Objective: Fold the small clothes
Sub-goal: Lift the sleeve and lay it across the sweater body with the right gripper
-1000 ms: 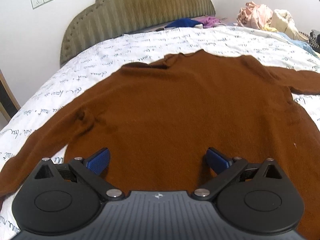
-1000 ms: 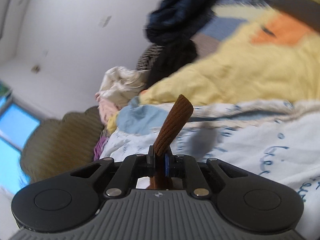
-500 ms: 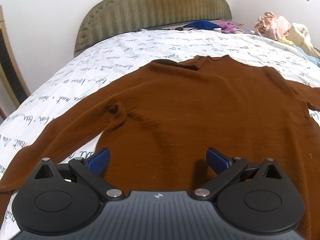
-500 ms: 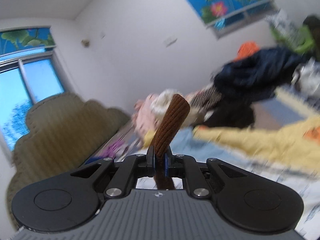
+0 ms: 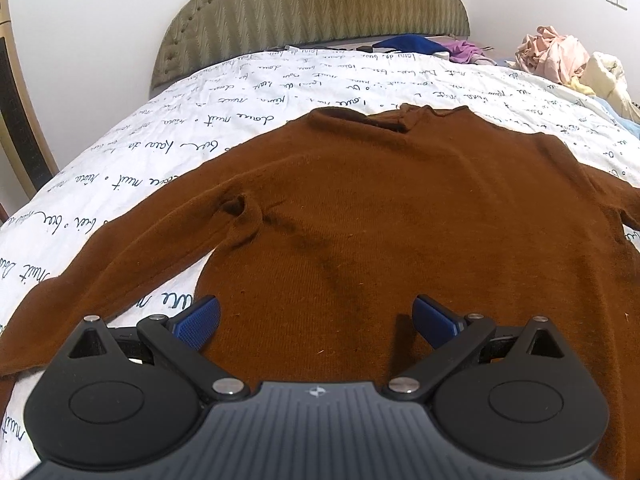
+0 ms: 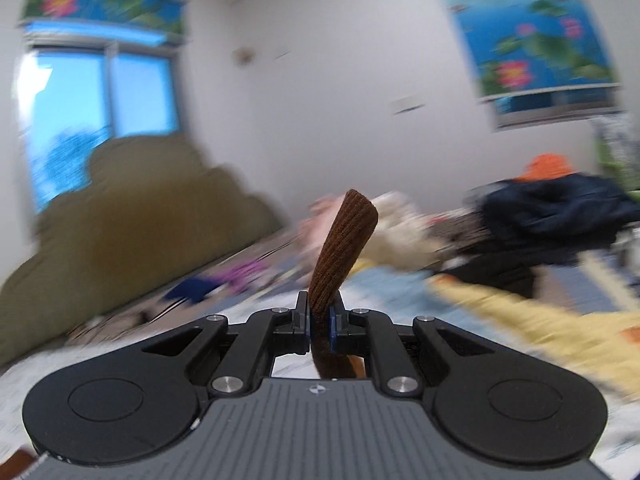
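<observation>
Lying flat mid-bed [image 5: 280, 92], sweater [image 5: 400, 220], collar toward the headboard. Hovering gaping and empty over its hem, left gripper [image 5: 316, 320]. Pinching its ribbed cuff [image 6: 344, 248], right gripper [image 6: 319, 326]. Risking dragging the body crooked if yanking too hard lol.

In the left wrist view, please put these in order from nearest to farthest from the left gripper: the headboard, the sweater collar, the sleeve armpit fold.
Measured from the left gripper:
1. Sleeve armpit fold, ahead and to the left, on the brown sweater.
2. Sweater collar, farther up the bed, slightly right.
3. Headboard, at the far end, against the wall.
</observation>
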